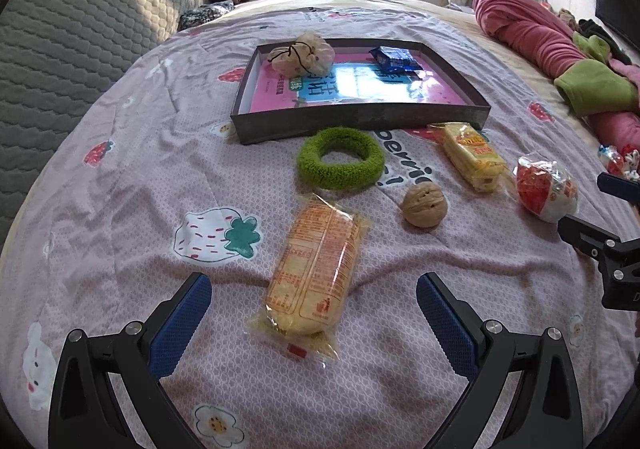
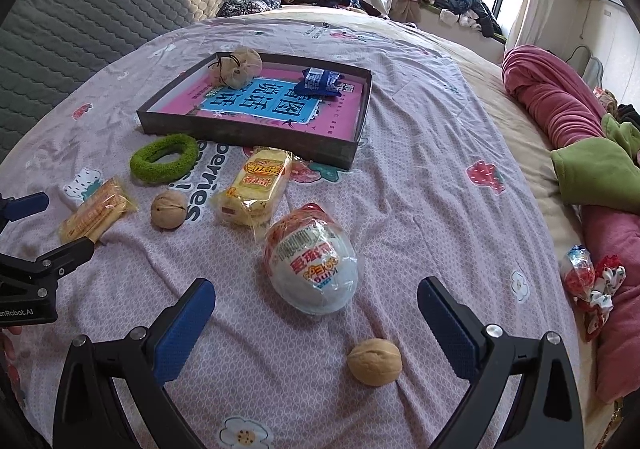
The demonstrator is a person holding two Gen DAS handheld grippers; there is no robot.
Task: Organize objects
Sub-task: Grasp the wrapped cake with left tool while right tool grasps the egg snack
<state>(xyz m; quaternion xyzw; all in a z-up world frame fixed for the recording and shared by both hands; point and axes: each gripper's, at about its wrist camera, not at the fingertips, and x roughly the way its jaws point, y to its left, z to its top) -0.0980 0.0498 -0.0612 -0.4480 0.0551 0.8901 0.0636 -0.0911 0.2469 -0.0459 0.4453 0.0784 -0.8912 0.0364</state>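
Observation:
A dark shallow box (image 1: pixel 352 120) (image 2: pixel 240 131) lies on the bed with a pink book, a beige pouch (image 1: pixel 302 53) (image 2: pixel 236 67) and a blue snack packet (image 1: pixel 394 59) (image 2: pixel 320 80) inside. In front of it lie a green ring (image 1: pixel 340 157) (image 2: pixel 164 163), two yellow cracker packs (image 1: pixel 316 269) (image 1: pixel 472 155) (image 2: pixel 254 189) (image 2: pixel 96 213), a walnut (image 1: pixel 424 204) (image 2: pixel 169 209), and a red-white wrapped egg (image 1: pixel 546 189) (image 2: pixel 312 265). A second walnut (image 2: pixel 374 361) lies near my right gripper. My left gripper (image 1: pixel 314 291) is open around the near cracker pack. My right gripper (image 2: pixel 316 301) is open around the egg.
A grey quilted cushion (image 1: pixel 80 33) lies at the left. A pink and green blanket roll (image 1: pixel 560 57) (image 2: pixel 560 109) lies along the right. A small wrapped sweet bundle (image 2: pixel 588 281) lies by the blanket. Clothes are piled by the window behind.

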